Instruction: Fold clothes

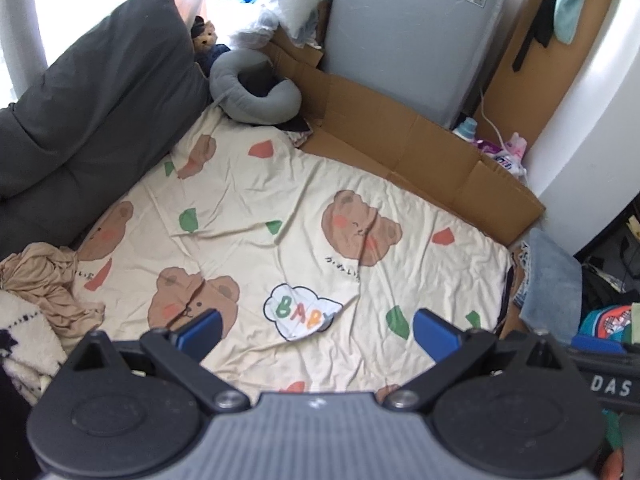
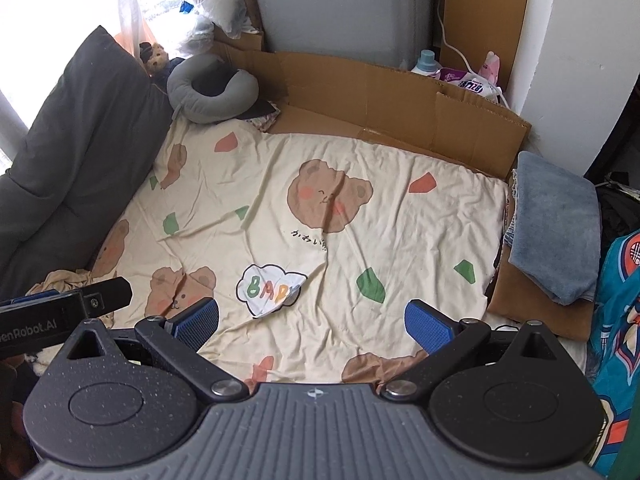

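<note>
A crumpled beige garment (image 1: 44,280) lies at the left edge of the bed, bunched against a white fleecy cloth (image 1: 24,340) and just beside the dark grey cushion (image 1: 92,112); in the right wrist view only a corner of it shows (image 2: 66,278) behind the other tool's black body. On the opposite side a folded grey-blue garment (image 2: 556,228) rests on a brown folded piece, off the right edge of the bedding, with a teal printed garment (image 2: 618,320) further right. Between these piles the cream bedsheet (image 1: 280,184) with bear faces and a "BABY" cloud is wrinkled but bare. The left tool (image 1: 318,330) hangs over the near part of the sheet, its blue pads spread wide and holding nothing — the right tool (image 2: 312,322) is likewise spread wide and empty above the sheet. Beyond the sheet a flattened cardboard sheet (image 1: 400,136) lines the far side, a grey neck pillow (image 1: 252,92) and a small teddy bear (image 1: 204,38) sit in the far left corner, and a grey appliance (image 1: 412,28) stands behind the cardboard.
</note>
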The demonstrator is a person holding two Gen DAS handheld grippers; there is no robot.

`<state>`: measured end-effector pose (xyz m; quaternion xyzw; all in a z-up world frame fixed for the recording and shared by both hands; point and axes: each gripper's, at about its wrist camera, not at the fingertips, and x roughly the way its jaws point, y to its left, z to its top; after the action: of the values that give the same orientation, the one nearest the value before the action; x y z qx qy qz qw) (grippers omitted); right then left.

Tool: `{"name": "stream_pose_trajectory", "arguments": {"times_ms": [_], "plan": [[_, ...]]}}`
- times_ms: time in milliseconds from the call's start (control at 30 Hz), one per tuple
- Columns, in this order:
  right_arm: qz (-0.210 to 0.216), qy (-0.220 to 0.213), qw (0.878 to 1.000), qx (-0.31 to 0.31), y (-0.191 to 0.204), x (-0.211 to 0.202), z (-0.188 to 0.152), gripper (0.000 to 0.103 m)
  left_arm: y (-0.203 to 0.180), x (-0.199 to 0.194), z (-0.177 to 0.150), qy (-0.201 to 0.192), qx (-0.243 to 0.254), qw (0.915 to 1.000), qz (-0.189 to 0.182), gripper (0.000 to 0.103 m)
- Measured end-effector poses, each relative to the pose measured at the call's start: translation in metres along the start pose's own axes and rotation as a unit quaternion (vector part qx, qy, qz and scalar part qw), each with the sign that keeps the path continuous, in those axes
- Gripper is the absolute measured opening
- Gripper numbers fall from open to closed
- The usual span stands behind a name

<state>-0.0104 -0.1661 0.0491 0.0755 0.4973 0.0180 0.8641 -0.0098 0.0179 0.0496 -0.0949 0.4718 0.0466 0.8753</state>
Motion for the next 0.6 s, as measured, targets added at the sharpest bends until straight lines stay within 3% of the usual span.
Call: {"name": "stream_pose_trajectory", "arguments": {"times_ms": [233, 600], "plan": [[-0.032, 0.009, 0.999, -0.024, 0.001, 0.004, 0.002, 0.102, -0.004, 0.005, 0.002, 0.006, 0.009, 0.9999, 0.001, 0.102], [-0.042, 0.019, 0.999, -0.027, -0.009, 0.006, 0.004, 0.102, -0.022, 0.015, 0.007, 0.023, 0.048, 0.9984, 0.020, 0.102]]}}
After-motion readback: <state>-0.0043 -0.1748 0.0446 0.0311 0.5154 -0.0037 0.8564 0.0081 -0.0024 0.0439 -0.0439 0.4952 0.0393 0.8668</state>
